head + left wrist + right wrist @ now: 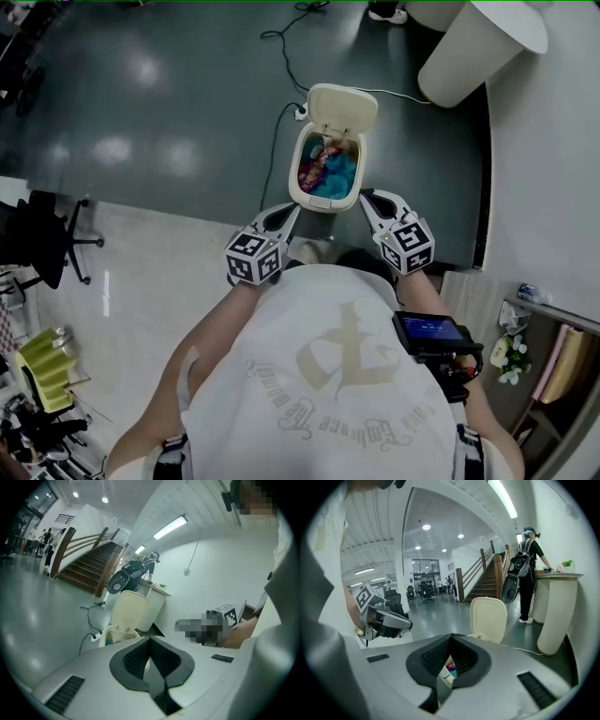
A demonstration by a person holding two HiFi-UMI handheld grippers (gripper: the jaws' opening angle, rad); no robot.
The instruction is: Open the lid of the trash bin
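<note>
A dark, glossy floor (169,94) spreads out ahead of both grippers. The person's pale printed shirt (328,375) fills the space behind them. Far ahead and to the right of the right gripper (366,196) stands a tall white pedestal (469,47).

The trash bin (302,192), cream-coloured, sits on the floor directly ahead, between the two grippers. Its near left corner is just beside the tip of the left gripper (292,210), and its near right corner is just beside the tip of the right one. No view shows whether either tip touches the rim. The lid (343,106) is already open. It is hinged at the side of the bin away from the grippers and stands upright, its inner face turned toward them.

Each gripper points forward at the bin, and each carries its marker cube behind the jaws. In the left gripper view the jaws are closed, tips together, with nothing held between them. In the right gripper view the jaws are likewise closed and empty, and a sliver of the bin's contents shows through the narrow slit below the tips.

Inside the bin lie crumpled blue and pink things (328,169). A thin black cable (278,131) trails over the floor ahead and left of the left gripper. It runs to a small white power strip (301,112) beside the lid.
</note>
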